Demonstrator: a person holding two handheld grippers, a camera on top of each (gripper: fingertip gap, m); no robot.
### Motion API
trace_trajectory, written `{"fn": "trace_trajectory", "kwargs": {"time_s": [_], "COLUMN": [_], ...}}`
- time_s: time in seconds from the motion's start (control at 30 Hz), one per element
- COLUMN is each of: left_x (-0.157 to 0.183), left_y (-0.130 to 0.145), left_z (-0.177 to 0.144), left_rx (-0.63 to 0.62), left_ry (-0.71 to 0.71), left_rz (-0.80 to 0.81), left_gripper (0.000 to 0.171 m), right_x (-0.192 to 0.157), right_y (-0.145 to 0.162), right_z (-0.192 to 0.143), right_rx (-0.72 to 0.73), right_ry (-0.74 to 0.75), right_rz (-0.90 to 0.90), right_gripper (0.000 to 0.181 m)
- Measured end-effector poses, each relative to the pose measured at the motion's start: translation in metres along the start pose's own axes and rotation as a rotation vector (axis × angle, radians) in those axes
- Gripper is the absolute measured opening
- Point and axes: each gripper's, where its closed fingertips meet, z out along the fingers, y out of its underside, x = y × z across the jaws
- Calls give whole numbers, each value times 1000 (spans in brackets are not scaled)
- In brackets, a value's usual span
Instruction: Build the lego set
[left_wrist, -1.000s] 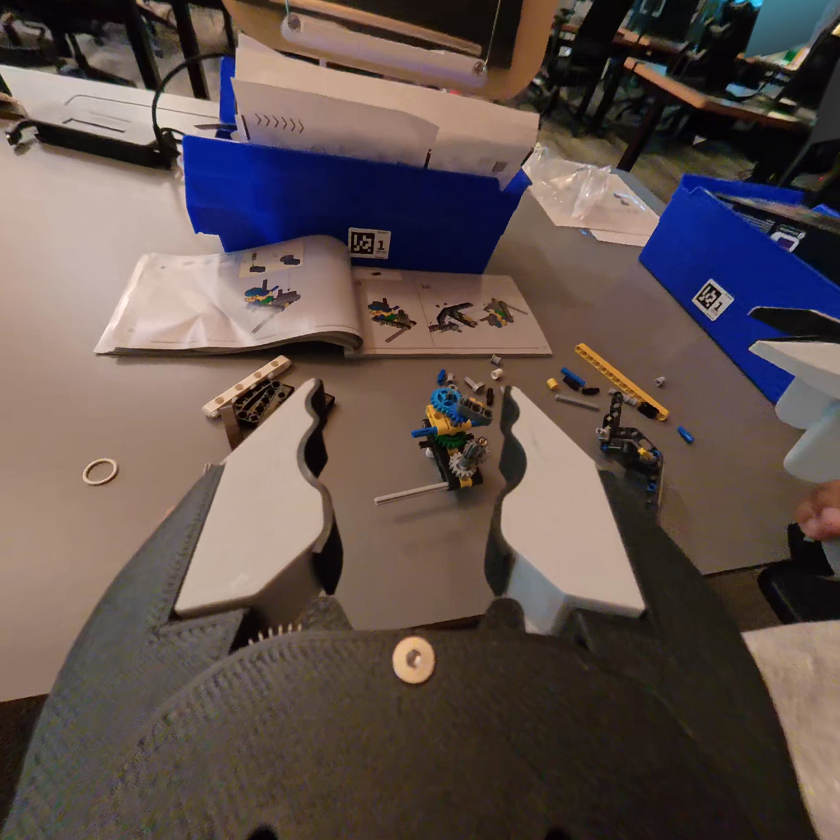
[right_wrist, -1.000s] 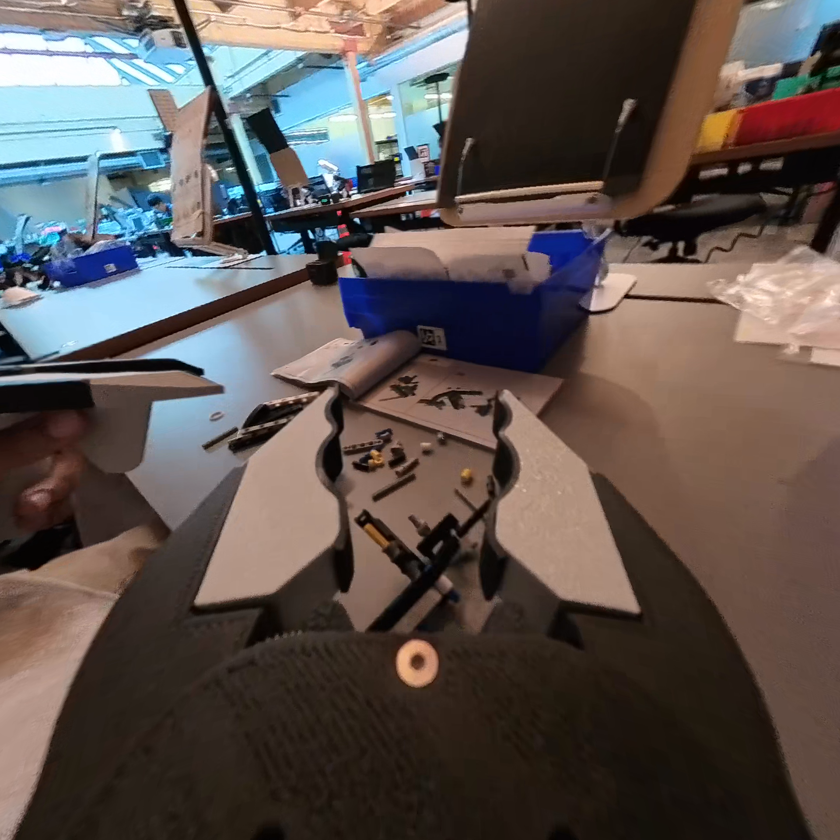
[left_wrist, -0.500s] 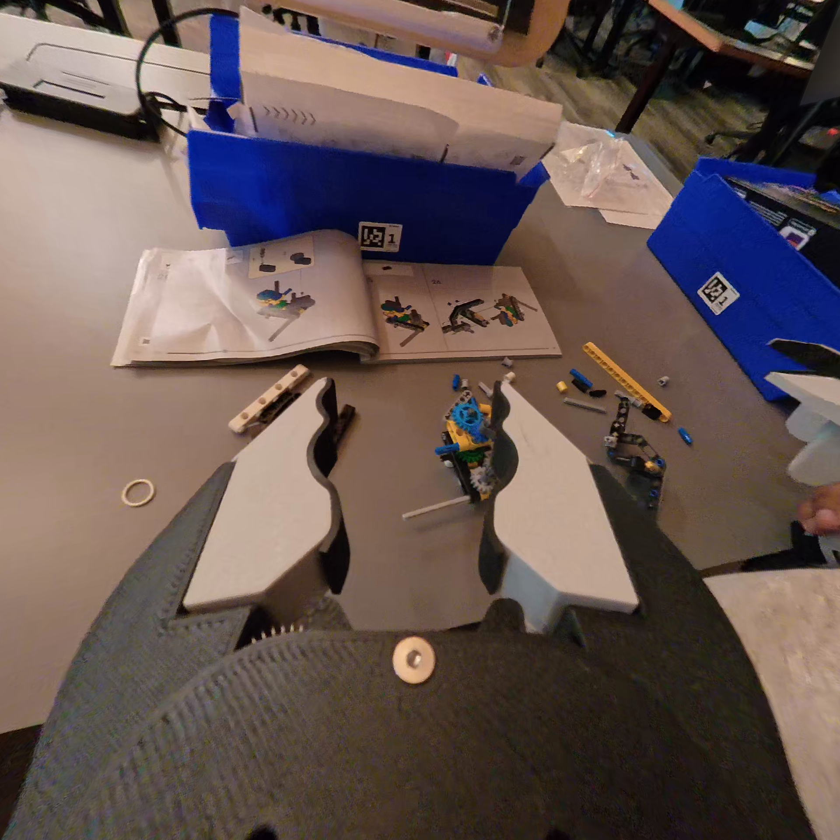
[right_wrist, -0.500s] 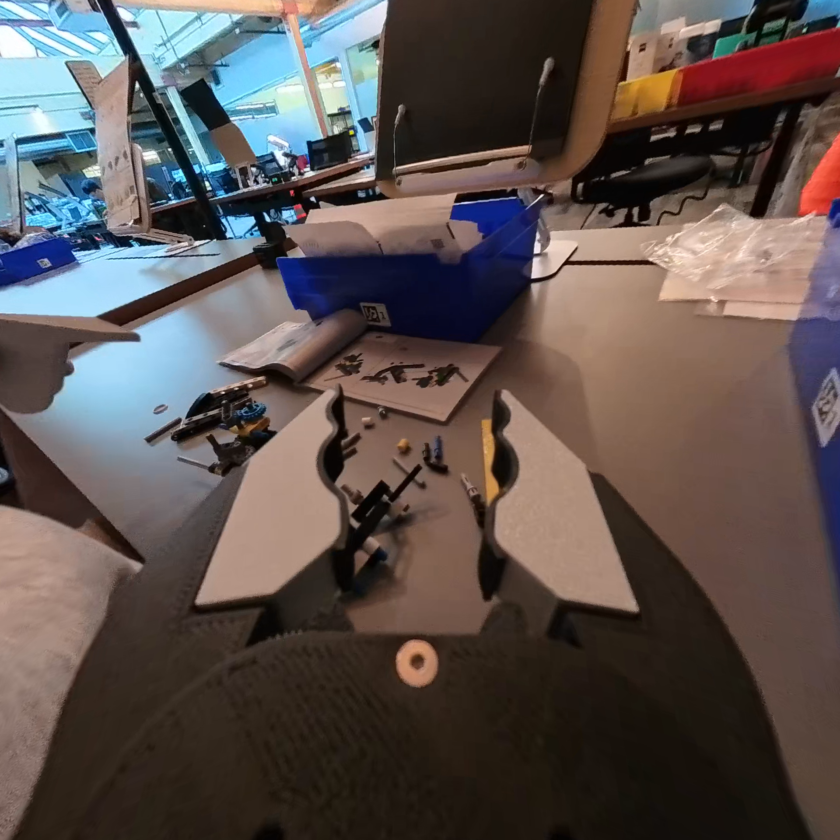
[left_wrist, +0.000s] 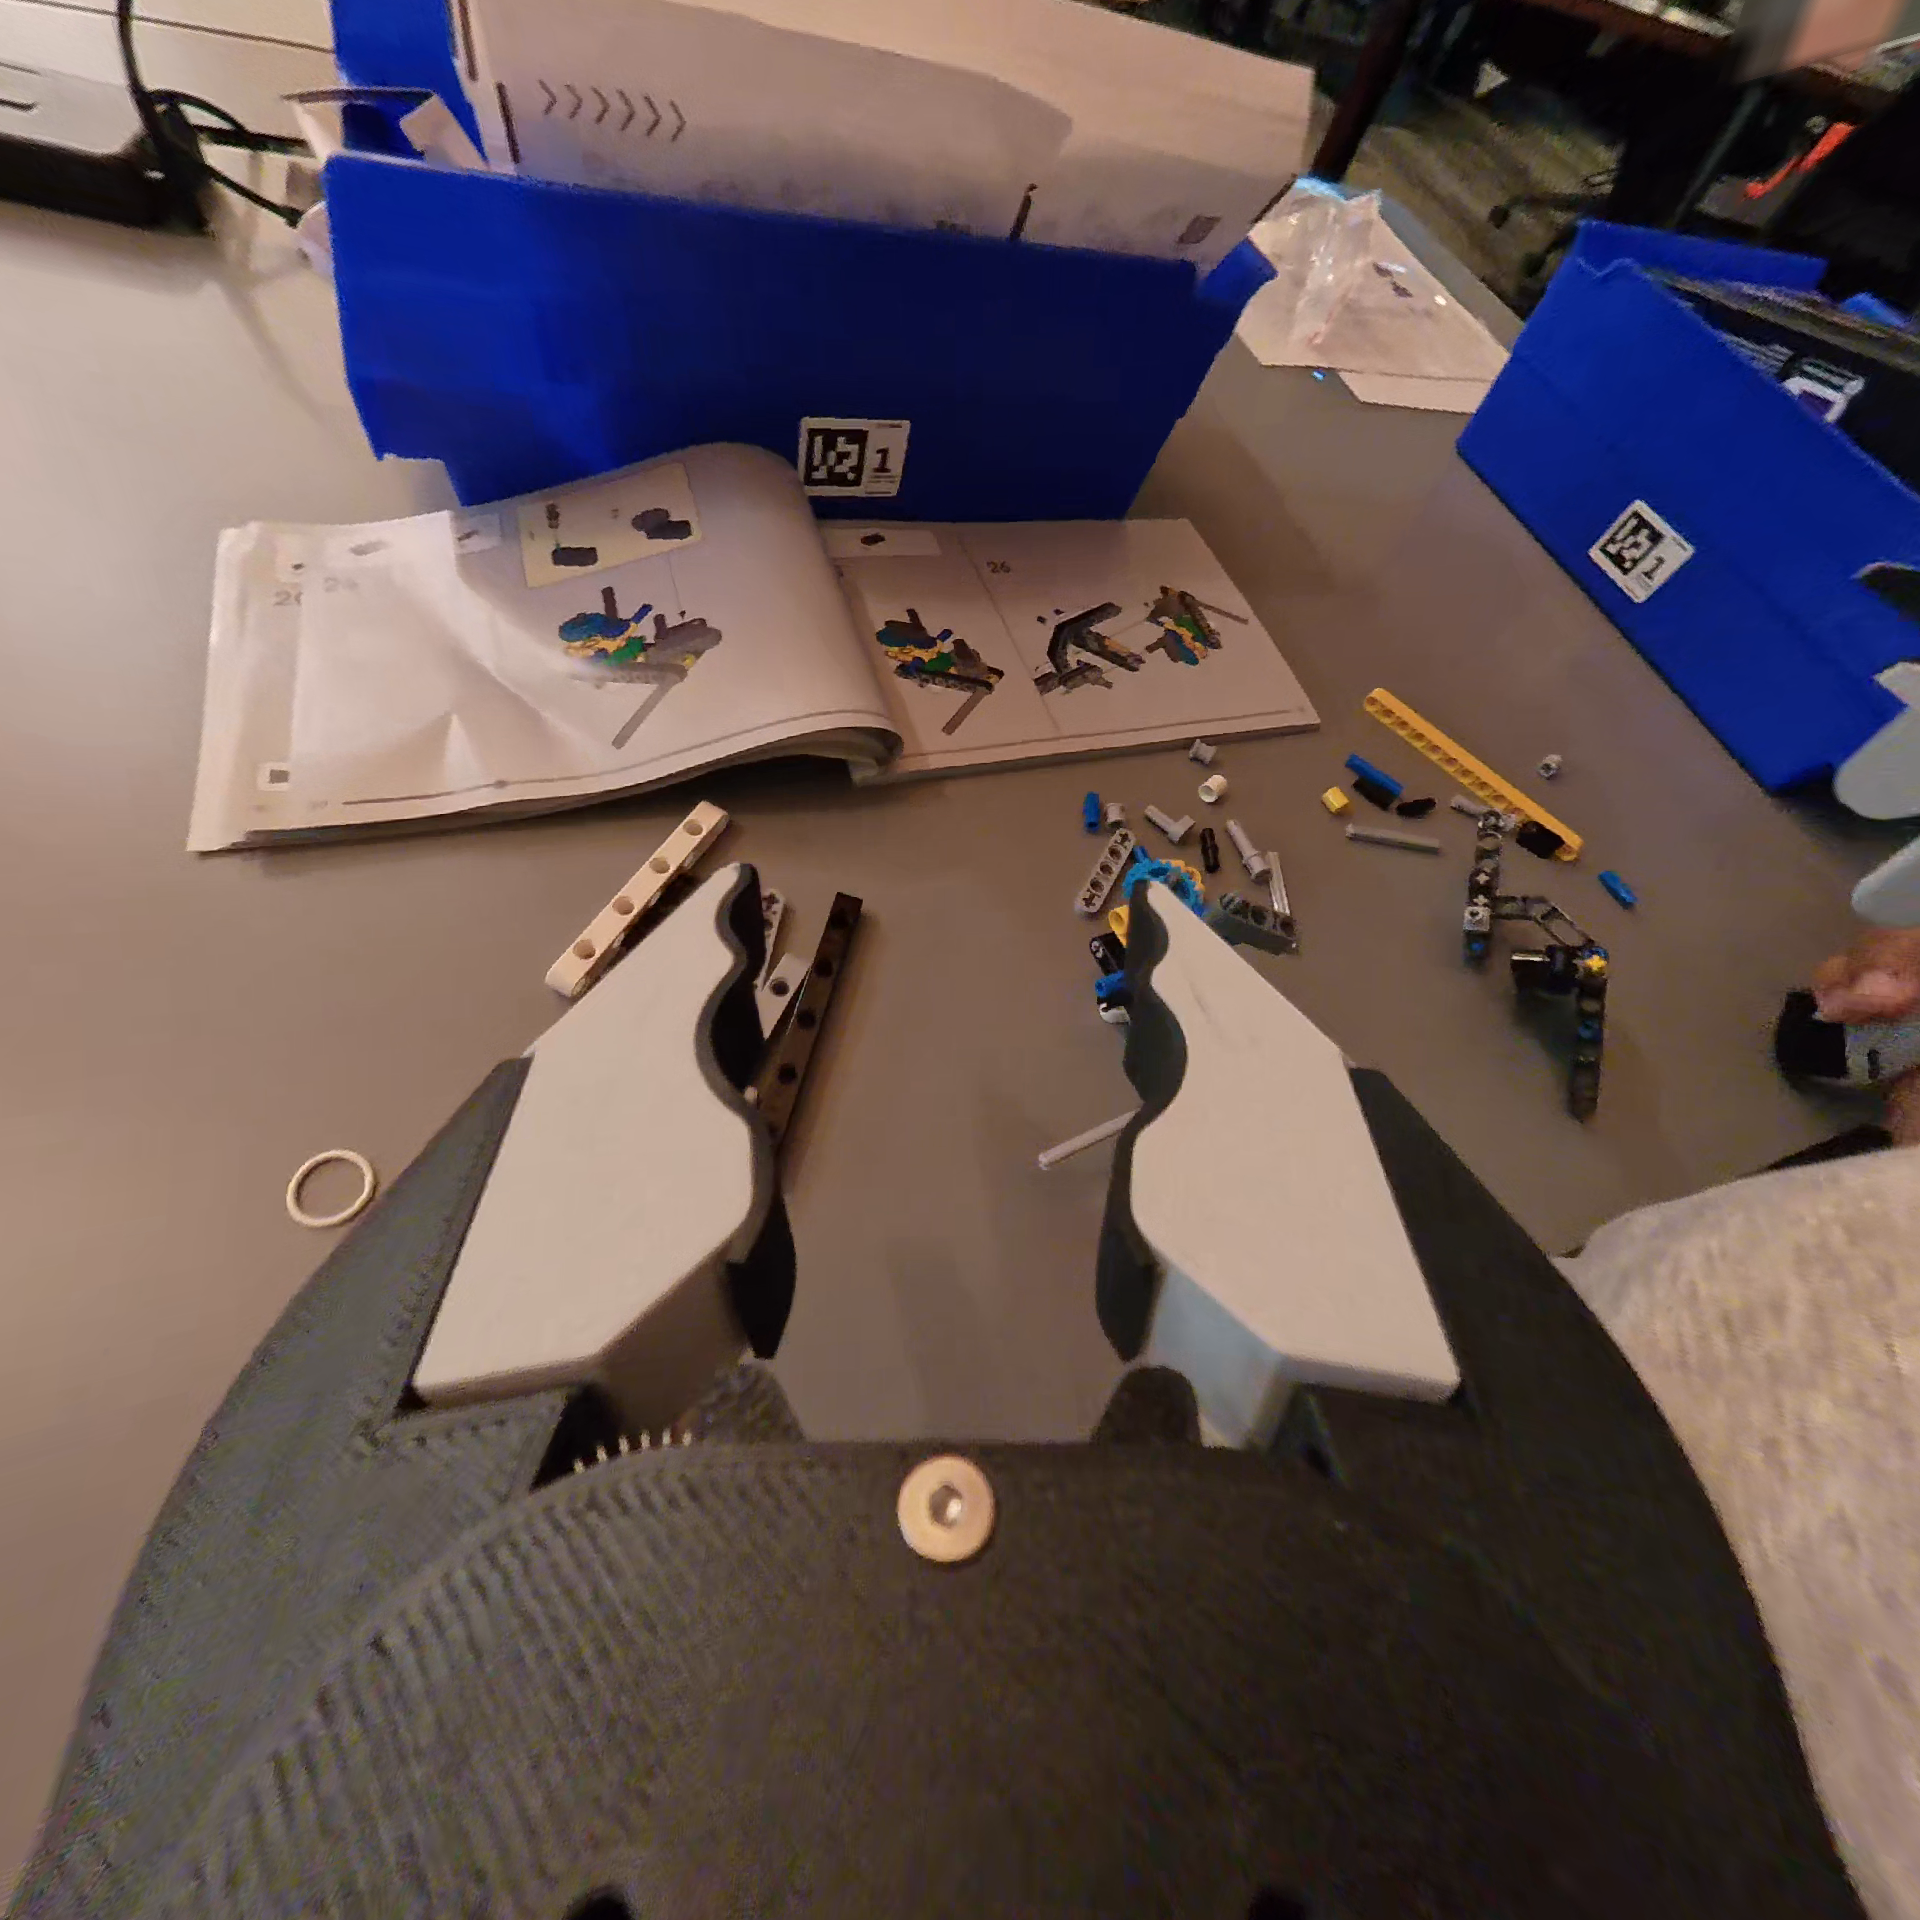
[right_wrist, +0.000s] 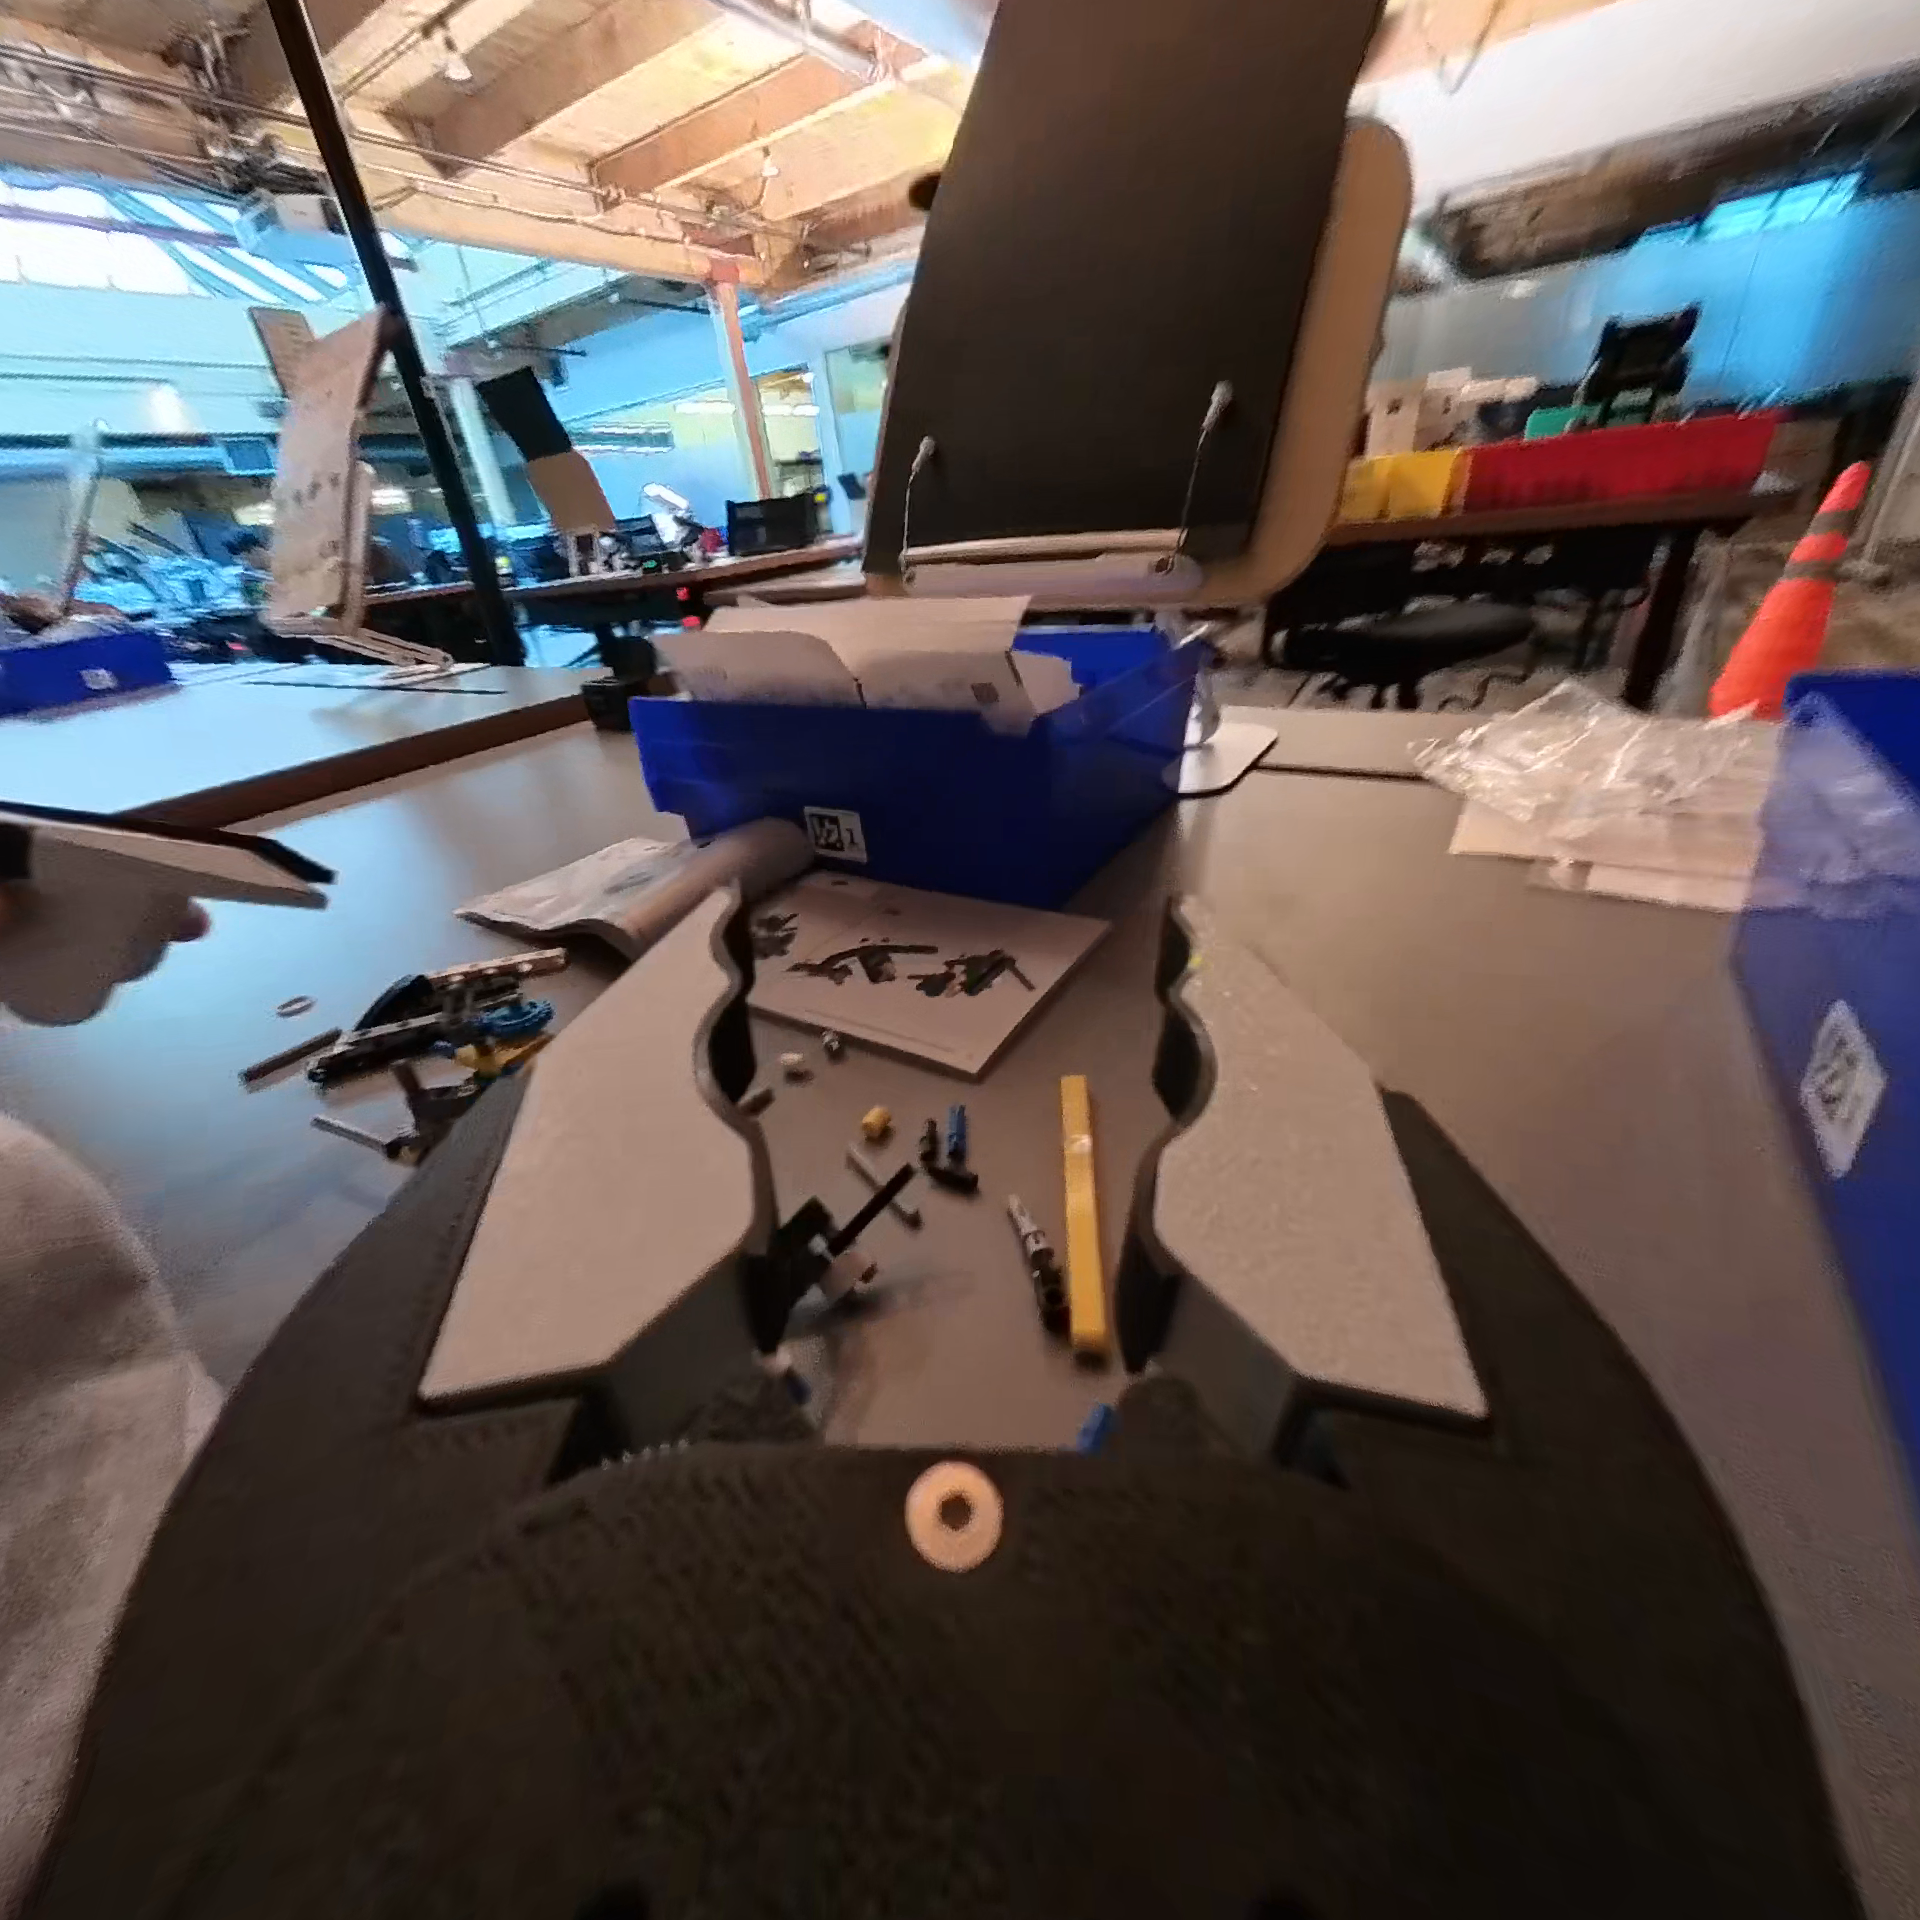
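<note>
My left gripper (left_wrist: 940, 894) is open and empty, low over the grey table. A blue-and-yellow gear assembly (left_wrist: 1164, 883) sits partly hidden behind its right finger. A black beam (left_wrist: 816, 997) and a white beam (left_wrist: 644, 894) lie by its left finger. A black frame assembly (left_wrist: 1538, 956) and a long yellow beam (left_wrist: 1470, 769) lie to the right. My right gripper (right_wrist: 956, 914) is open and empty above the yellow beam (right_wrist: 1081, 1216) and the black frame assembly (right_wrist: 821, 1247). The gear assembly (right_wrist: 488, 1029) lies to its left. The open instruction booklet (left_wrist: 727, 644) lies behind the parts.
A blue bin (left_wrist: 779, 343) holding paper stands behind the booklet, and another blue bin (left_wrist: 1683, 520) stands at the right. Plastic bags (right_wrist: 1600, 758) lie at the back right. A white rubber ring (left_wrist: 330, 1188) lies at the left. Small loose pieces (left_wrist: 1236, 831) are scattered around.
My left gripper has moved forward and left, so the gear assembly went from between its fingers to behind the right one. My right gripper has swung right, over the yellow beam.
</note>
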Motion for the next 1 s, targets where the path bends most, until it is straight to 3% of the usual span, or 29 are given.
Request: {"fn": "trace_trajectory", "kwargs": {"time_s": [0.2,0.37,0.53,0.73,1.0], "left_x": [12,25,52,64,51], "left_y": [14,34,48,66,62], "left_z": [-4,-11,-18,-6,0], "left_rx": [-26,-52,-74,-136,-107], "left_ry": [139,248,431,498,514], "left_rz": [53,172,191,218,187], "left_gripper": [58,56,45,44,48], "right_x": [-21,-100,-166,-170,-173], "right_y": [2,-1,40,94,102], "right_z": [4,22,30,33,42], "right_rx": [-68,-217,-408,-663,-690], "right_ry": [-101,-293,-418,-317,-323], "right_rz": [57,10,82,-8,143], "right_gripper": [67,67,70,77,77]}}
